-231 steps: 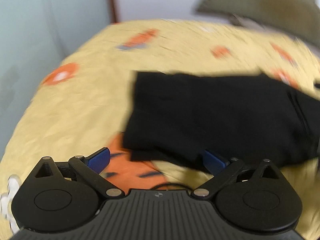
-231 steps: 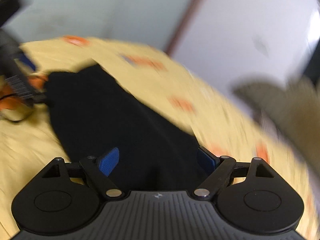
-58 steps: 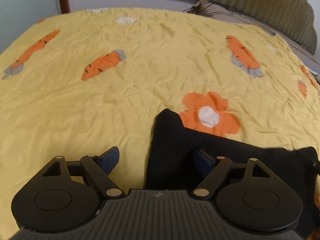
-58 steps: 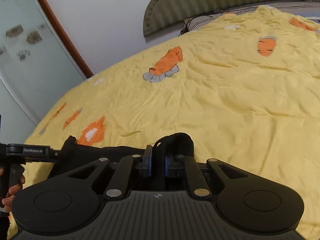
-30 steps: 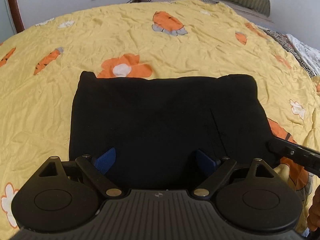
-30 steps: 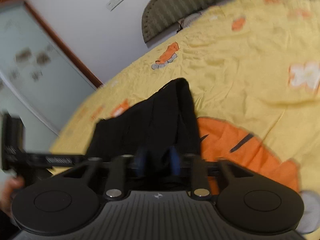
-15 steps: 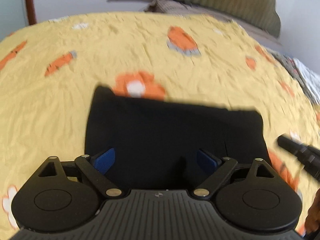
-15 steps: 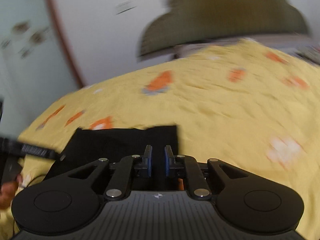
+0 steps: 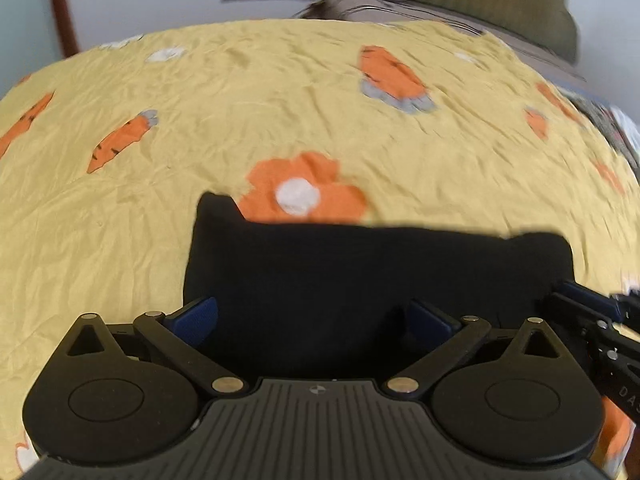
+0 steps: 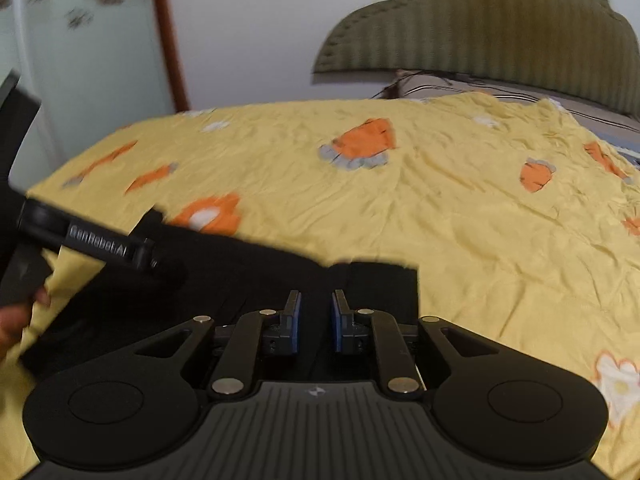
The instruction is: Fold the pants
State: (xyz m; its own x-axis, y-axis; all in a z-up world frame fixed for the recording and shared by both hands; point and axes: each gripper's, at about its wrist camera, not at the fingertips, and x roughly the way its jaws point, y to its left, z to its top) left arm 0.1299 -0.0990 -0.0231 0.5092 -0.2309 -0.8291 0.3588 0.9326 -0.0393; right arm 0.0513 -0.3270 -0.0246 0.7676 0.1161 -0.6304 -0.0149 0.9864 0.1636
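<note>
The black pants (image 9: 360, 272) lie folded into a flat rectangle on the yellow bedspread (image 9: 280, 92). My left gripper (image 9: 316, 318) is open, its blue pads wide apart just above the near edge of the pants. In the right wrist view the pants (image 10: 248, 276) lie ahead and to the left. My right gripper (image 10: 314, 320) hangs over their right end with its pads a small gap apart and nothing clearly between them. The left gripper's body (image 10: 92, 244) crosses that view at the left; the right gripper (image 9: 600, 332) shows at the left view's right edge.
The bedspread has orange carrot and flower prints (image 9: 300, 196). An olive-green headboard (image 10: 480, 24) and a striped pillow (image 10: 460, 88) stand at the far end. A wall and a wooden door frame (image 10: 168, 32) are at the left. A hand (image 10: 16, 320) holds the left gripper.
The right gripper let go of the pants end and its pads parted a little. The left view tilted up and shifted, so the pants sit lower in it.
</note>
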